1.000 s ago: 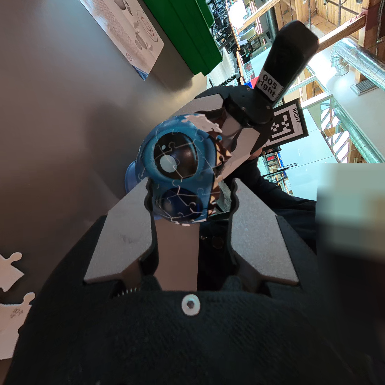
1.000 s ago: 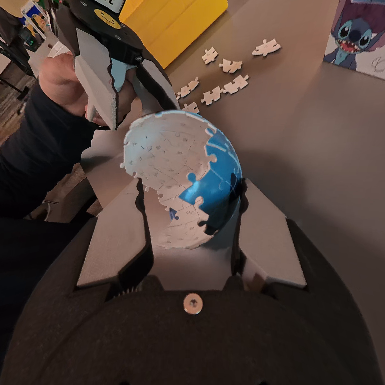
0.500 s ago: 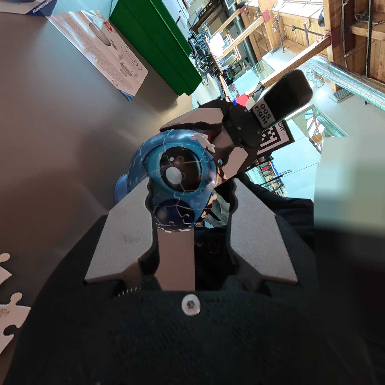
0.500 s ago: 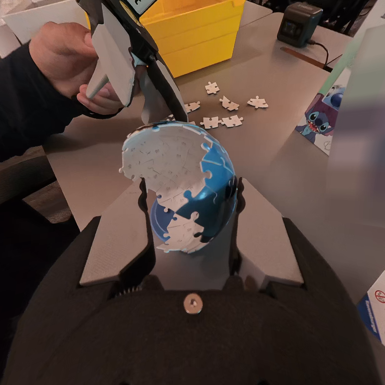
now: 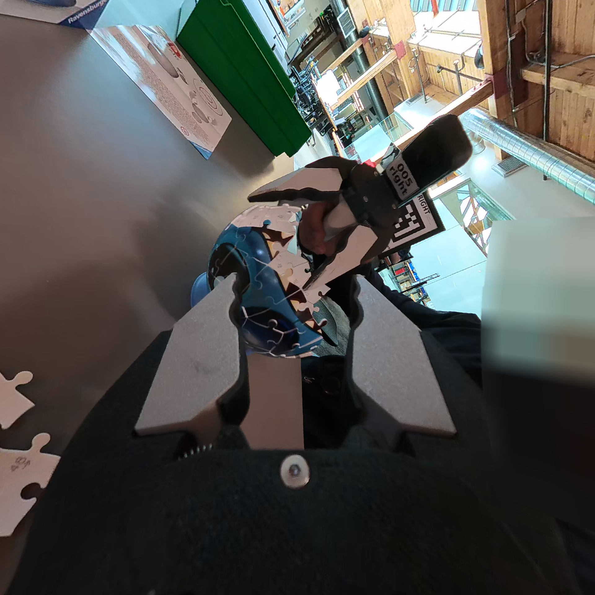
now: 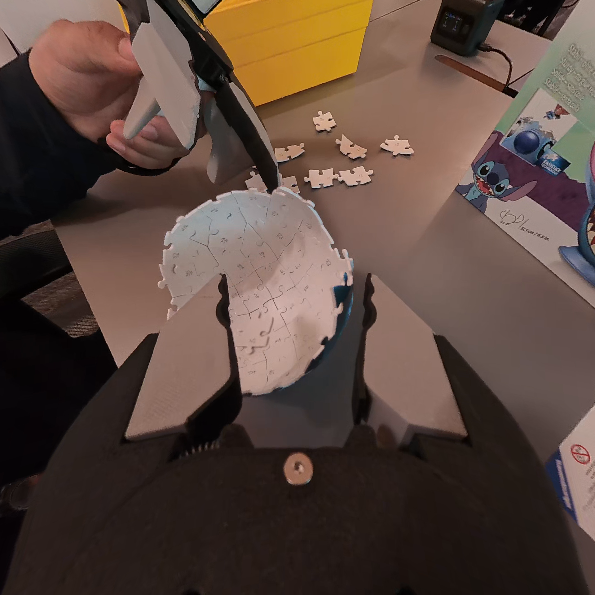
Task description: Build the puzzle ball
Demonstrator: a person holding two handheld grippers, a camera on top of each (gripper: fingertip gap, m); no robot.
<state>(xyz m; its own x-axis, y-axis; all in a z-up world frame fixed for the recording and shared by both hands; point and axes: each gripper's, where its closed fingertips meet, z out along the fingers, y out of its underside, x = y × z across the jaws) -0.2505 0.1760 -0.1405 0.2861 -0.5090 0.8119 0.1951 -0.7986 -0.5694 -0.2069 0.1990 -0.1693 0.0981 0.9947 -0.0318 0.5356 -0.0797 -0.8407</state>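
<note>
Right gripper (image 6: 294, 289): jaws spread wide, enclosing without clamping the half-built puzzle ball (image 6: 257, 289), a curved shell of interlocked plastic pieces, white inside and blue outside. Left gripper (image 5: 294, 286): jaws likewise parted, one fingertip (image 6: 270, 180) touching the shell's upper rim, the ball lying between both grippers above the grey worktop (image 6: 418, 257). Loose white puzzle pieces (image 6: 338, 175) lie toward the far edge, before a yellow plastic bin (image 6: 289, 48); a printed cardboard box (image 6: 531, 177) stands at the right edge.
</note>
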